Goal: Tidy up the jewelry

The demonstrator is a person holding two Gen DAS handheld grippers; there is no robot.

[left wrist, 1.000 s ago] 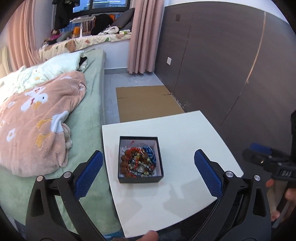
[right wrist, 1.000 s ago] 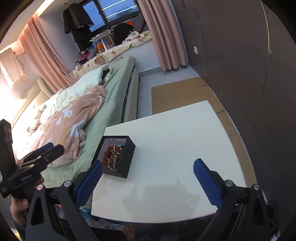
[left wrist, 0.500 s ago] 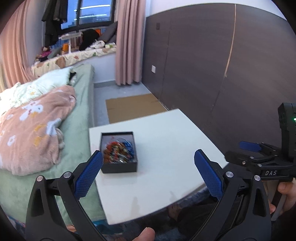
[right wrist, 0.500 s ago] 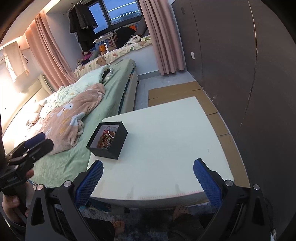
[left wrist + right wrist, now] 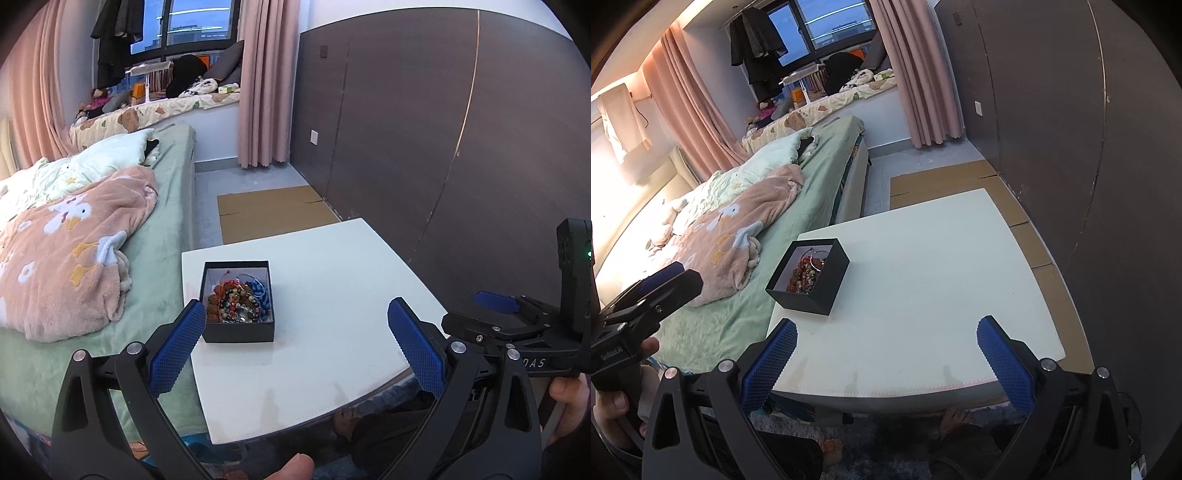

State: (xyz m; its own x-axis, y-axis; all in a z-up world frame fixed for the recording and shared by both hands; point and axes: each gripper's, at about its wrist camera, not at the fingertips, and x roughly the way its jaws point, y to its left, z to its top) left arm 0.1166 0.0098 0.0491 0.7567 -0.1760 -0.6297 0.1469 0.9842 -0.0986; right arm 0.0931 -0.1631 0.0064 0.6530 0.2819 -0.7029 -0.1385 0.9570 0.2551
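Left wrist view: the left gripper (image 5: 295, 339) is seen spread wide with nothing between its blue pads (image 5: 179, 345), held above the near edge of the white table (image 5: 332, 280); the right gripper (image 5: 884, 360) is likewise wide open and empty, short of the same edge. A black jewelry box (image 5: 238, 334) is placed near the table's left edge, beside the bed (image 5: 162, 236), and a tangled heap of beaded bracelets (image 5: 236, 304) is held inside it. Several strands could be dragged out together if one is pinched from the tangle, and beads might be spilled. The light box could be pushed off the left edge onto the bed if it is nudged by a finger.
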